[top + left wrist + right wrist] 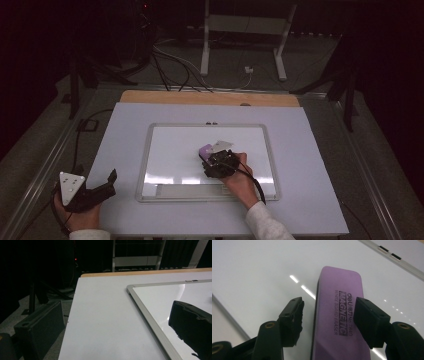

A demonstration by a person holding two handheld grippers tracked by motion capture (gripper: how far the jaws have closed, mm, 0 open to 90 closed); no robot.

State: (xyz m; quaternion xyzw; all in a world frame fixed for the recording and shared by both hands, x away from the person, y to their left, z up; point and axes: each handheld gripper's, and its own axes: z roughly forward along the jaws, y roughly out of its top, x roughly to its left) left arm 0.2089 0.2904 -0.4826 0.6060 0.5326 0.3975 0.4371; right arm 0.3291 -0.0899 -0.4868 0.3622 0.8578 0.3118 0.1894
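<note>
A: Report task status.

B: The right claw (327, 322) stands spread, one jaw on either side of the purple eraser (340, 315). The jaws straddle it with a gap visible on both sides; no pinch is made. The eraser lies flat on the whiteboard (165, 150), near the board's middle, on the half toward the desk's right edge. Judgement: the approach is complete; closing on the eraser and wiping remain to be done.

A: State of the board surface?

B: No marks are visible on it, only glare streaks. Whether any writing remains cannot be told.

A: Left claw?

B: The left claw (111, 181) rests near the desk's (310, 150) near left corner, off the board, jaws spread and holding nothing.

A: Obstructions?

B: None on the board near the eraser. The metal frame (147, 312) forms a raised lip along the board's edges. Cables (170, 65) and a stand (242, 30) lie on the floor past the desk's far edge, well apart.
</note>
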